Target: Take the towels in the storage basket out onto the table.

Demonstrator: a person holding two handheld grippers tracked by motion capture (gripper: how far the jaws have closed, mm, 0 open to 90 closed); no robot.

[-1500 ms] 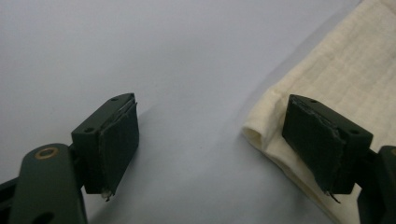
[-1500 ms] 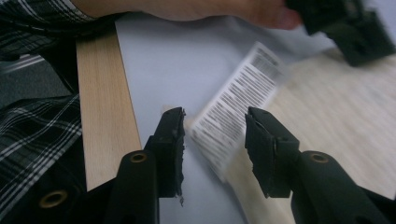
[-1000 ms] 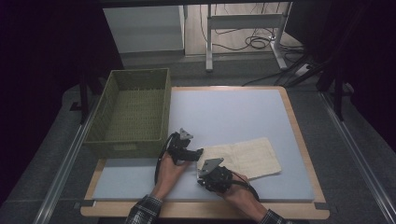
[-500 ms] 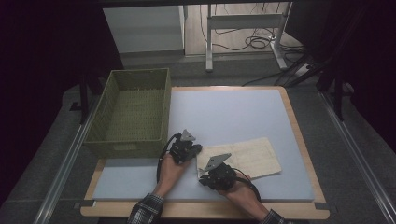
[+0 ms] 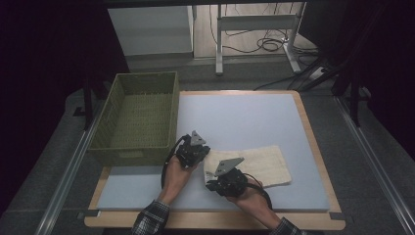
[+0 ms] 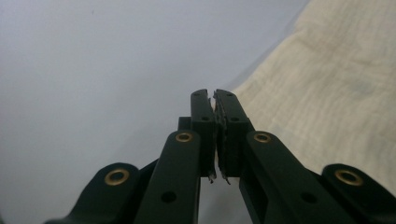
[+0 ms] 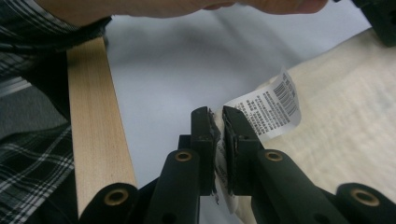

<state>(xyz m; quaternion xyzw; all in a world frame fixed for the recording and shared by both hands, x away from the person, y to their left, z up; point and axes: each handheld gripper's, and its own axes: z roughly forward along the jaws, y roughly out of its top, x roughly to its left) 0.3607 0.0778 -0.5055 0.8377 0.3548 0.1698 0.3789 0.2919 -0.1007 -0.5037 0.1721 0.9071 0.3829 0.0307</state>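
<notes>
Right gripper [image 5: 211, 177] sits nearest, low over the towel's [image 5: 264, 164] near-left corner, and in its own view [image 7: 215, 112] the jaws are pinched almost together on the white care label [image 7: 273, 105], which curls up just beyond them. Wooden table edge [image 7: 95, 126] and a plaid sleeve [image 7: 28, 163] show at the left of that view. A little farther and to the left, the left gripper [image 5: 195, 151] rests at the towel's left edge; in its own view [image 6: 214, 94] the jaws are pressed together at the cloth's border, though whether fabric lies between them I cannot tell. Towel lies flat on the grey mat [image 5: 244, 117], spreading right. Far left, the green basket [image 5: 110, 132] stands beside the mat.
</notes>
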